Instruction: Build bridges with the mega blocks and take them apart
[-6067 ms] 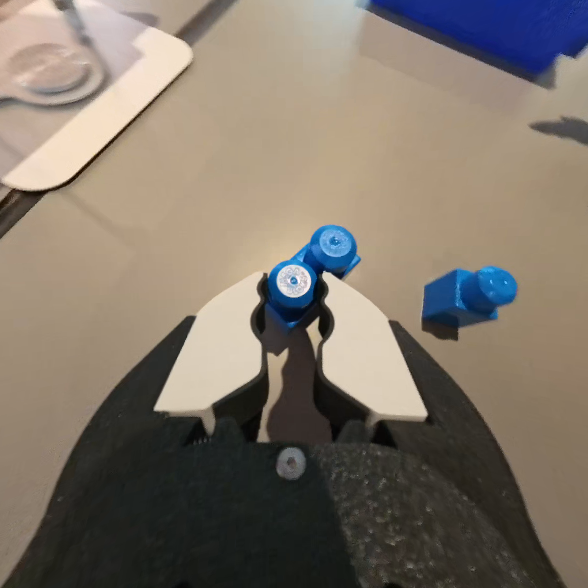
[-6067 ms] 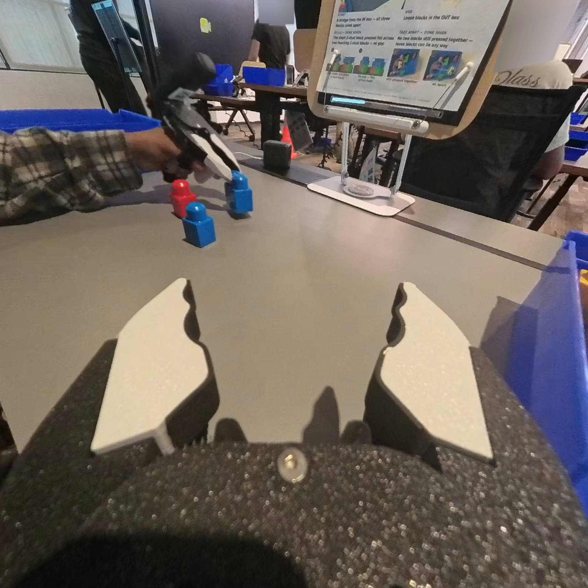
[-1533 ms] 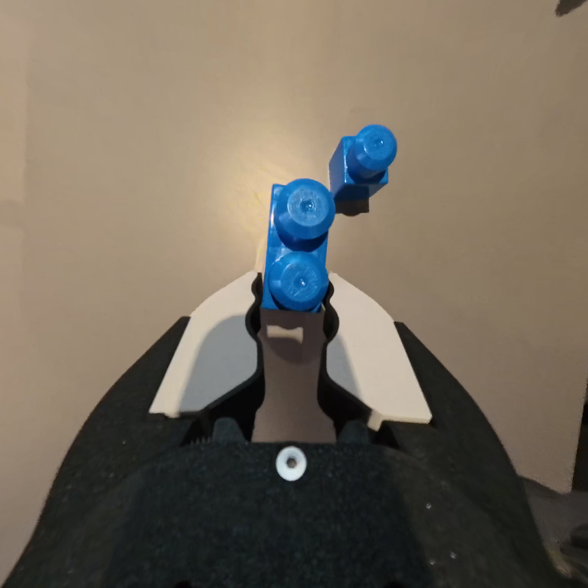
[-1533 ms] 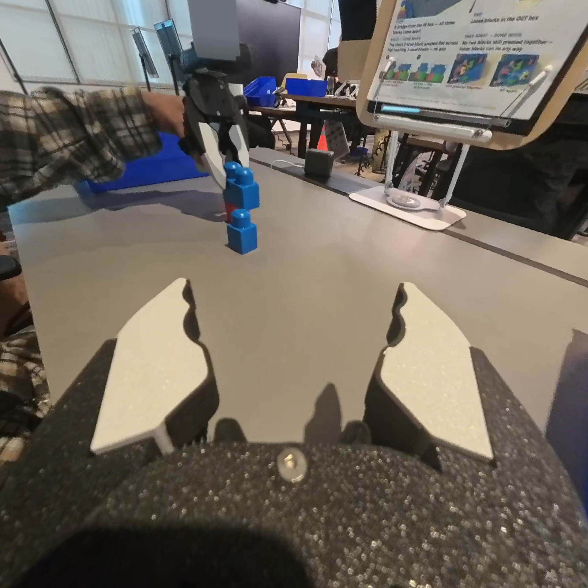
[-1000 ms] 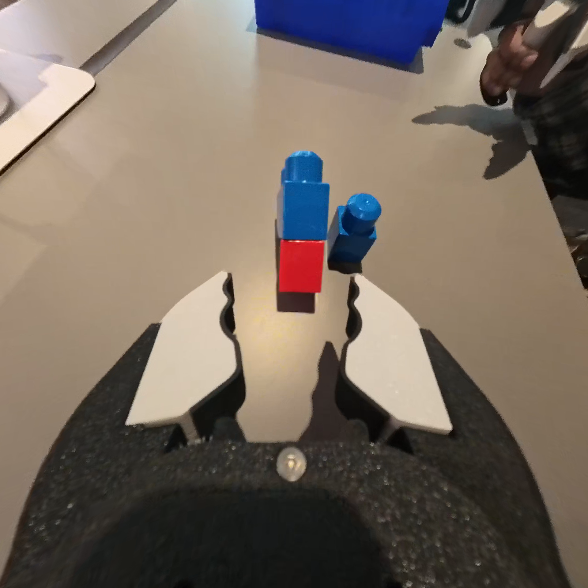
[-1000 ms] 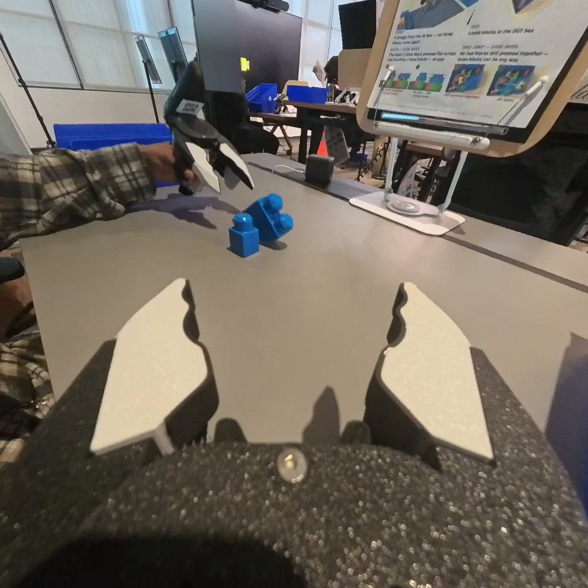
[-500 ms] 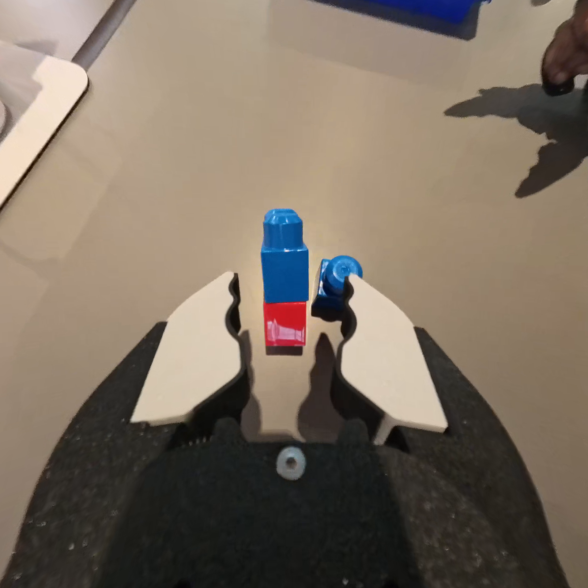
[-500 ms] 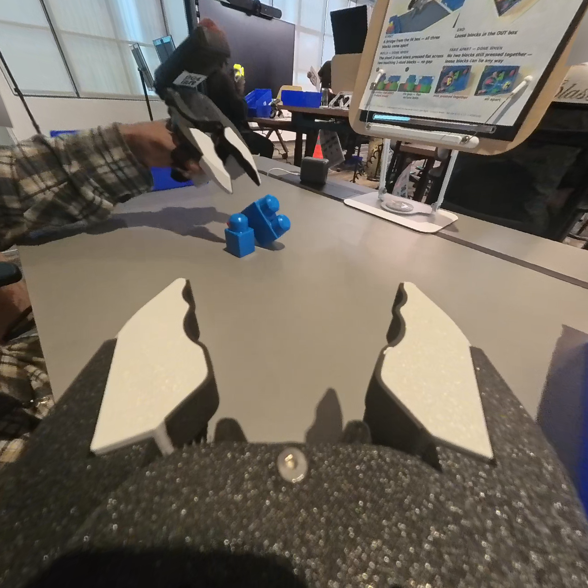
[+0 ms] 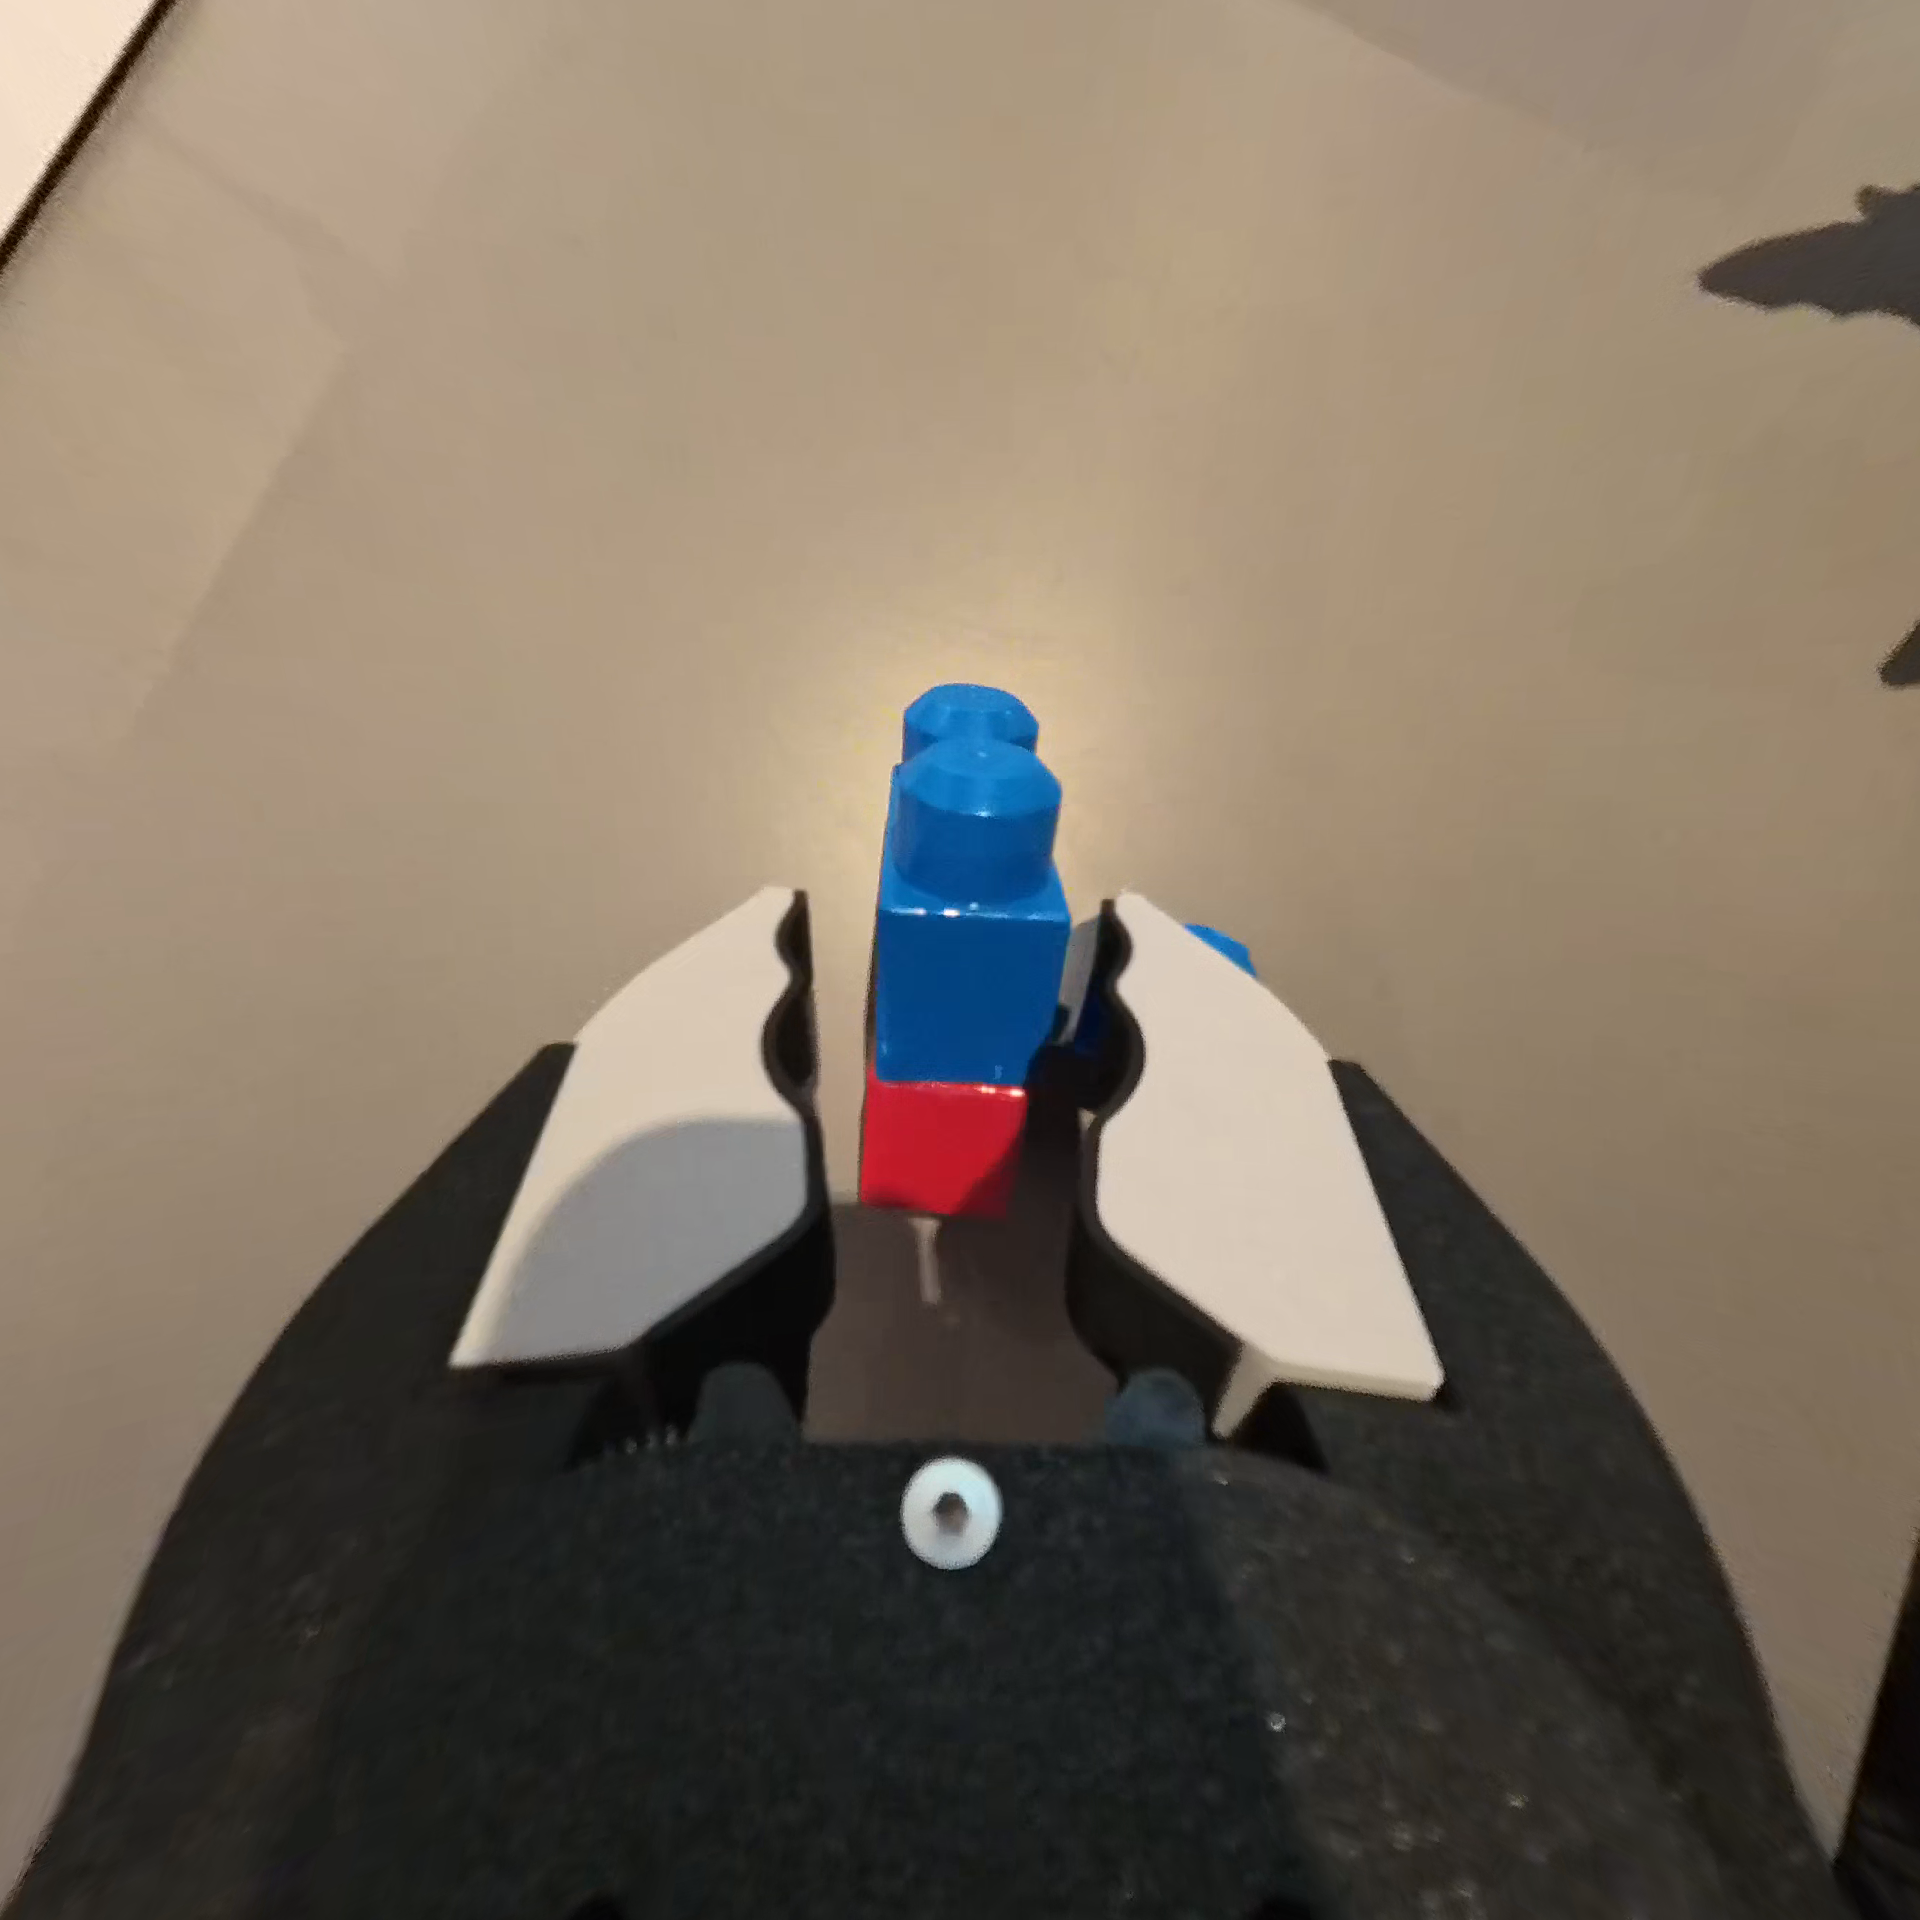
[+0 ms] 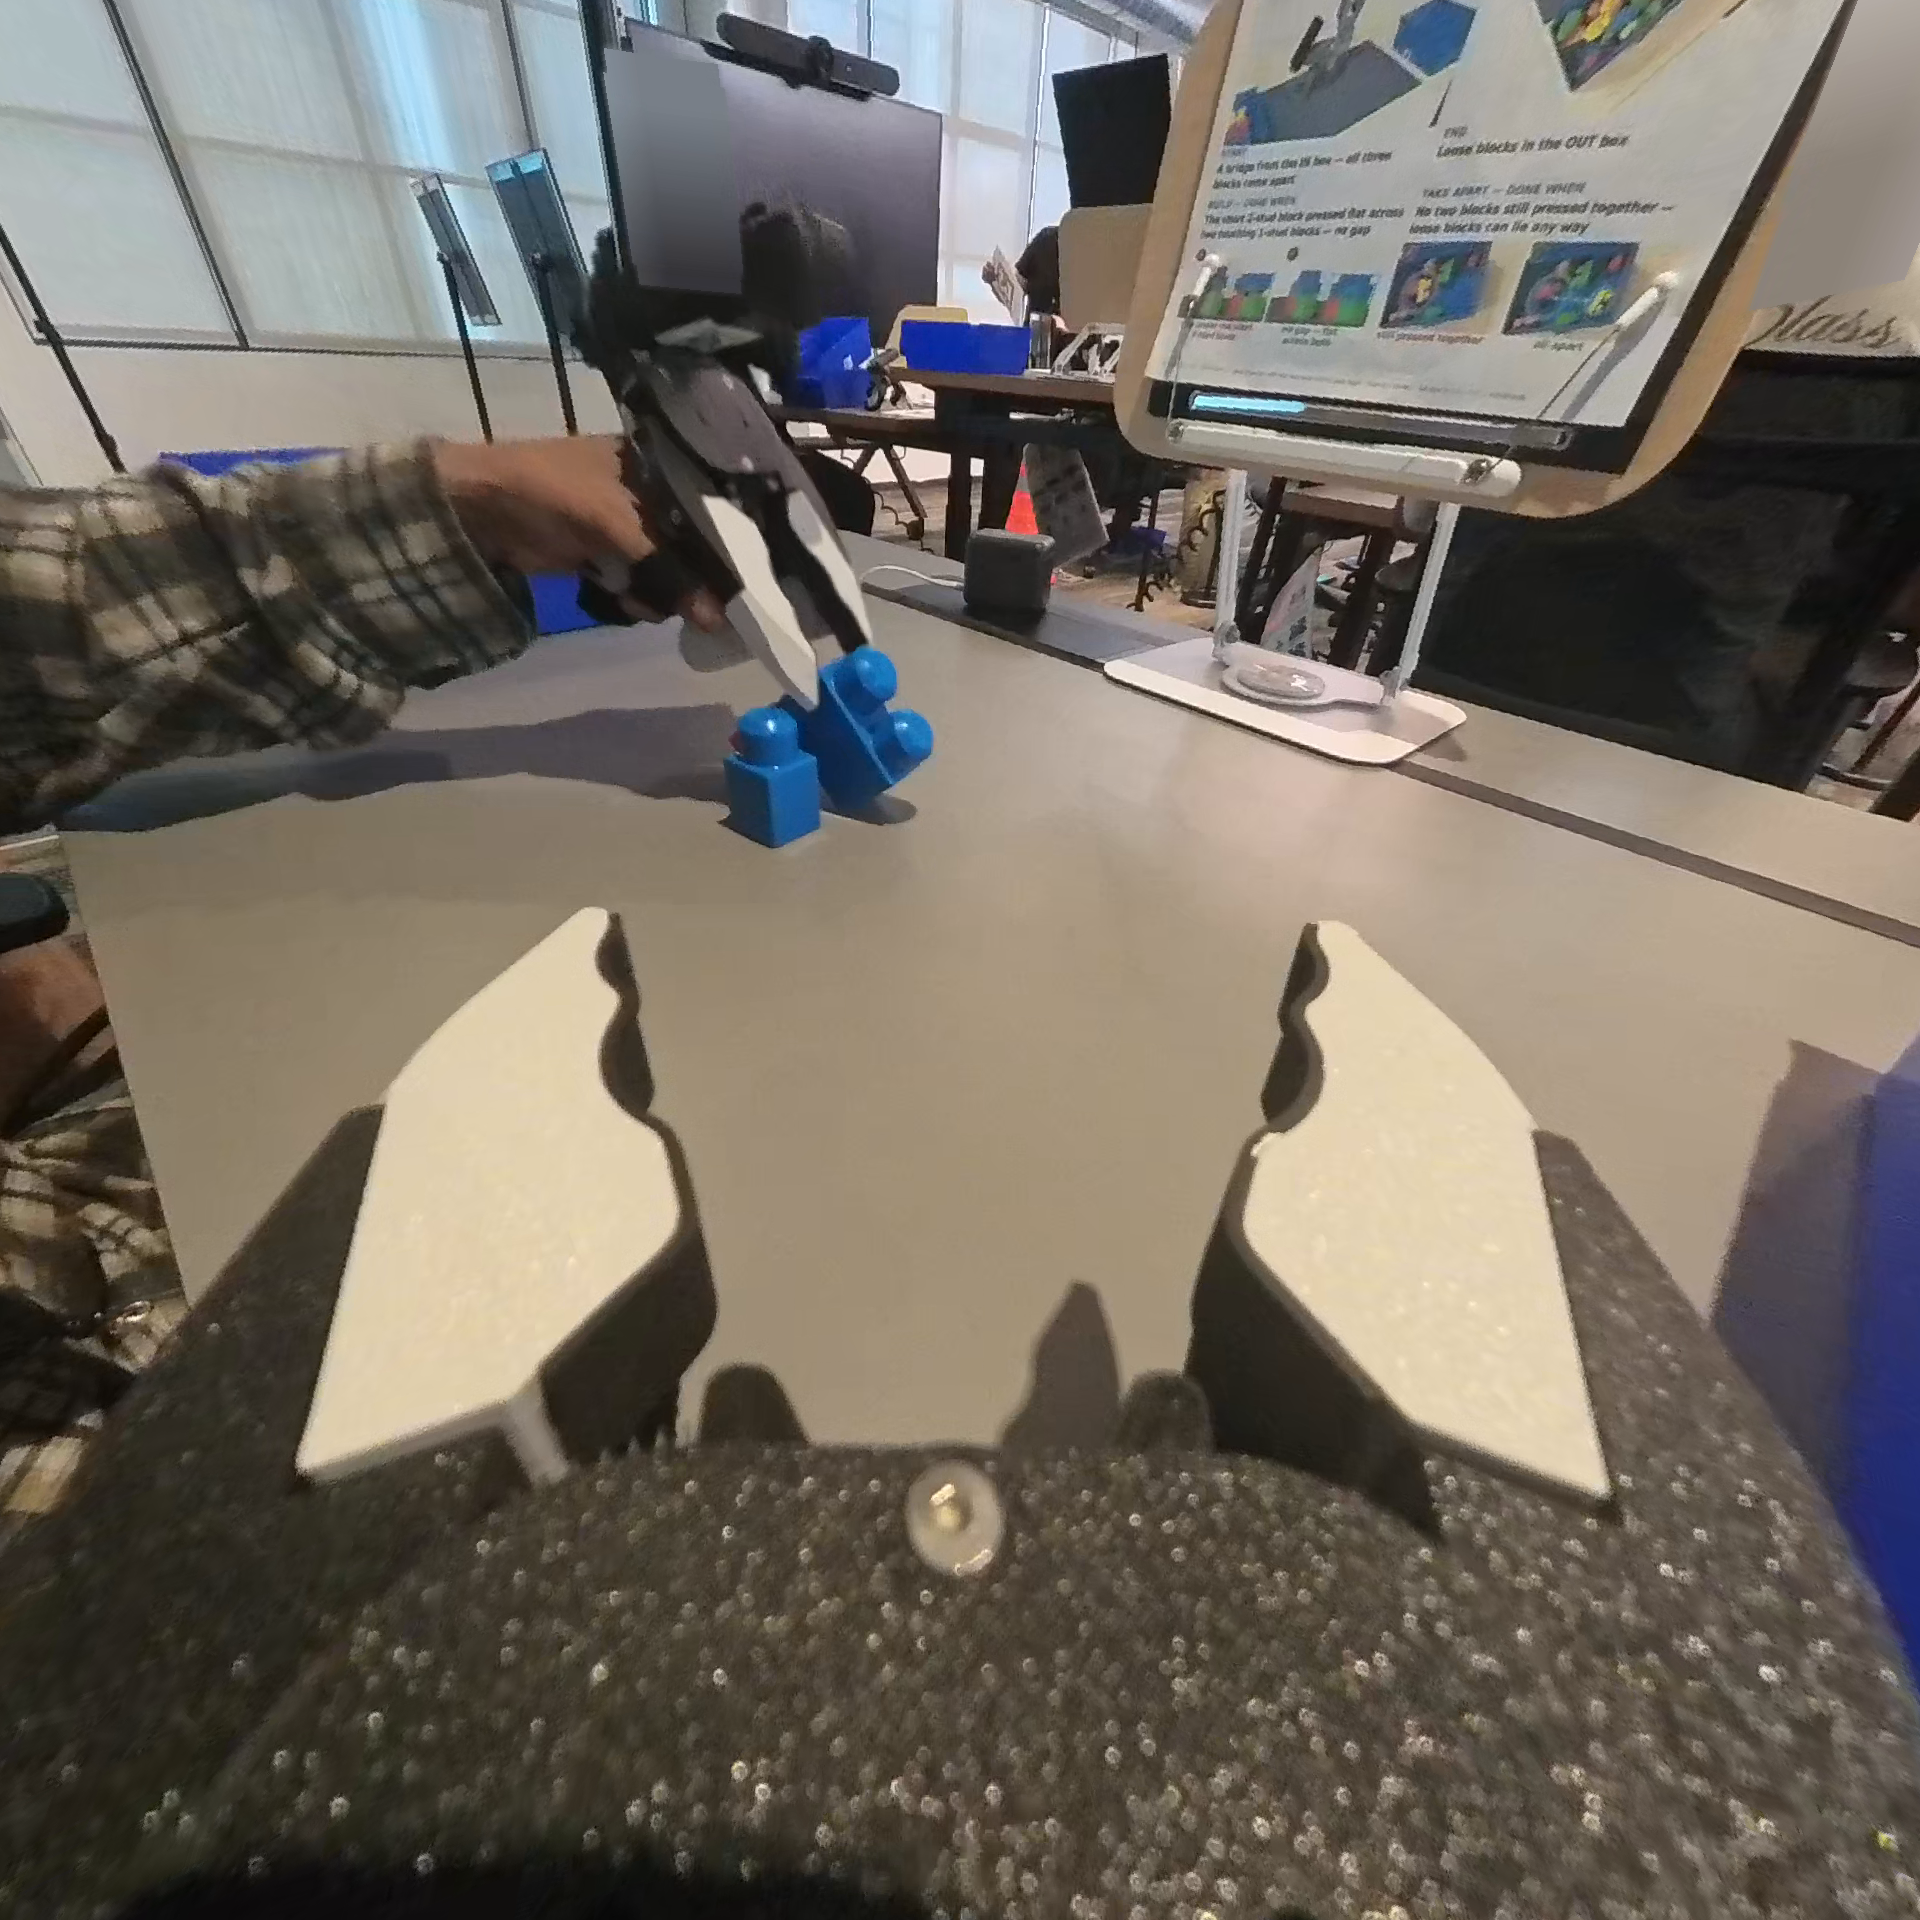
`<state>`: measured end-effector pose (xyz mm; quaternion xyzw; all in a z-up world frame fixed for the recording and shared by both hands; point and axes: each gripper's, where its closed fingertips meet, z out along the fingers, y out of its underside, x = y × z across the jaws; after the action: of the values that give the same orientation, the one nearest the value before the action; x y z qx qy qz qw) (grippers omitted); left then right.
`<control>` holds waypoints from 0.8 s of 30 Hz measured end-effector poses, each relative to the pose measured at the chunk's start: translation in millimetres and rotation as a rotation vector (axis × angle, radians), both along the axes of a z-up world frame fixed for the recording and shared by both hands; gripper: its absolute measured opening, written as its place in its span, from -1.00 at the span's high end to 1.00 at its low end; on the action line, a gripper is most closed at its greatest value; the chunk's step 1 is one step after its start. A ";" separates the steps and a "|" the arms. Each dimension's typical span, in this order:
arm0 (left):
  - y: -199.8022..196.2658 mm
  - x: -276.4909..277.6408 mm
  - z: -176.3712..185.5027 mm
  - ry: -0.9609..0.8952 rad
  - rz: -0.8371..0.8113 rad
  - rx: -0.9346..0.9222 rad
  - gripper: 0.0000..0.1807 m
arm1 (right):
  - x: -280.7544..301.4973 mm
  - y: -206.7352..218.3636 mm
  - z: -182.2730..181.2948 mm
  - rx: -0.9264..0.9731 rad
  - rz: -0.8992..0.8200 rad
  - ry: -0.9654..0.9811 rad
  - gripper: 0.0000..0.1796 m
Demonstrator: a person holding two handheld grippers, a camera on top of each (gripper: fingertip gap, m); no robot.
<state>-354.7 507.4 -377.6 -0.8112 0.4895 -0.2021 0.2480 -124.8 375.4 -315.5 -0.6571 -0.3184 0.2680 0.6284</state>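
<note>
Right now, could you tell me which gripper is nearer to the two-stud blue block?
Left. The left gripper has its open fingers on either side of the two-stud blue block, which sits tilted on the red block. The right gripper is open, well back across the table.

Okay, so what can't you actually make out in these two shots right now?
- Small blue block: left wrist view, mostly behind the gripper's finger.
- Red block: right wrist view, nearly all behind the small blue block.
- Left gripper: whether its fingers touch the two-stud blue block is unclear.
- Blue bin: right wrist view, cut off by the edge.
</note>
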 end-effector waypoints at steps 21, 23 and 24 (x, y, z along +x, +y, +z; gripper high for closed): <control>1.9 -14.1 167.4 -0.853 -0.194 0.154 0.61 | -126.9 61.5 -30.2 -0.106 0.392 -0.206 -0.20; 1.6 -20.4 176.8 -0.923 -0.200 0.149 0.61 | -145.6 70.6 -42.7 -0.122 0.469 -0.259 -0.07; 1.4 -24.0 180.1 -0.945 -0.204 0.146 0.60 | -154.5 74.6 -47.1 -0.130 0.505 -0.272 0.01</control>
<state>-378.7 508.9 -197.5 -0.5590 0.4133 -0.5368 0.4781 -279.2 450.0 -362.6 -0.6258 -0.5354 0.3453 0.4499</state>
